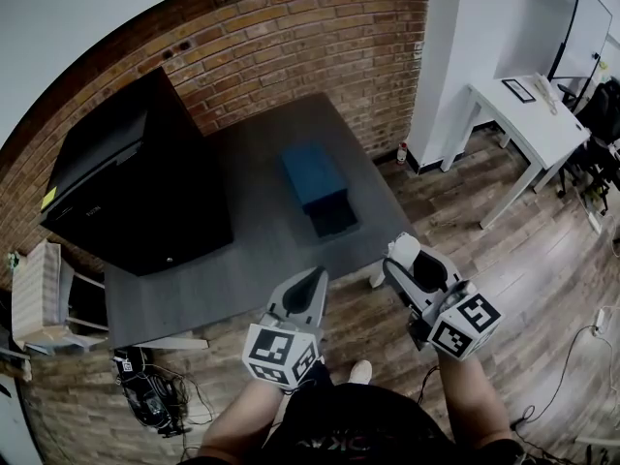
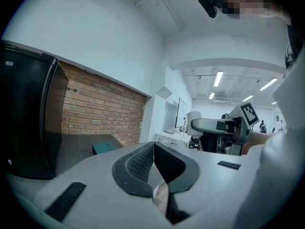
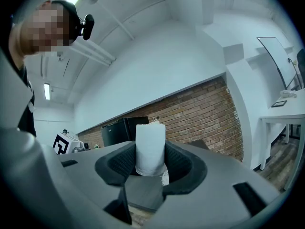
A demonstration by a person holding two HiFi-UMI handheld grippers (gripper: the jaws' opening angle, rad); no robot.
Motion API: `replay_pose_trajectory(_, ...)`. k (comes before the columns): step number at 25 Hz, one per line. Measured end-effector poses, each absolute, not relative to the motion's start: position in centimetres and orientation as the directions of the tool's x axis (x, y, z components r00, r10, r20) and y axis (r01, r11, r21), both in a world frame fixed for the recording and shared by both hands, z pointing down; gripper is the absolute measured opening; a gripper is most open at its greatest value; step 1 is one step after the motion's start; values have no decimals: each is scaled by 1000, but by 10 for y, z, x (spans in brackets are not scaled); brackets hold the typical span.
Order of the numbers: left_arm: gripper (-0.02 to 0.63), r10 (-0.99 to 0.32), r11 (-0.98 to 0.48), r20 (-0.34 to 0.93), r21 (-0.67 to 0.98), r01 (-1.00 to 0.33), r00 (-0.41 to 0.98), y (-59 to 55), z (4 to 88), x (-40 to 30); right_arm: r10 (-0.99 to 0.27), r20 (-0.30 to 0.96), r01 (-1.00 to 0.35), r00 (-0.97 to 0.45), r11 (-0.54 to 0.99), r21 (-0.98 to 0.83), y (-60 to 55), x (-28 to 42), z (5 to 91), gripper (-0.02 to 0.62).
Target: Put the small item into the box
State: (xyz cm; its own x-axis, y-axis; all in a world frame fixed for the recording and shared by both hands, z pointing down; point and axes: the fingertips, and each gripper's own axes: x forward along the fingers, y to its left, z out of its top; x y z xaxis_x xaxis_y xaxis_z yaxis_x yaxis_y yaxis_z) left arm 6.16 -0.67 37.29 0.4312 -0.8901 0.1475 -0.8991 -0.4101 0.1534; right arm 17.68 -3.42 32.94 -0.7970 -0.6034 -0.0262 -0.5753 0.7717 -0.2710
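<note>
A blue box (image 1: 312, 172) lies on the dark grey table (image 1: 252, 260) with its dark open part (image 1: 334, 217) toward me; in the left gripper view the blue box (image 2: 106, 147) shows far off on the left. My right gripper (image 1: 402, 257) hangs over the floor just off the table's near right corner, shut on a small white item (image 1: 404, 248). In the right gripper view the white item (image 3: 150, 144) stands upright between the pads of the right gripper (image 3: 150, 162). The left gripper (image 1: 314, 281) (image 2: 153, 152) is at the table's near edge, shut and empty.
A large black cabinet (image 1: 136, 177) fills the table's left side against the brick wall (image 1: 310, 37). A white desk (image 1: 528, 124) stands at the right on the wooden floor. Cables (image 1: 145, 395) lie below the table's left corner. A small bottle (image 1: 401, 152) sits by the wall.
</note>
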Motion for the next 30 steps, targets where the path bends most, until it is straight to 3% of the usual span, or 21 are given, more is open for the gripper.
replay_pose_trajectory(30, 34, -817, -504, 228, 163, -848, 529, -152, 439, -31, -606, 159, -625, -780, 732, -272, -204, 55, 407, 195)
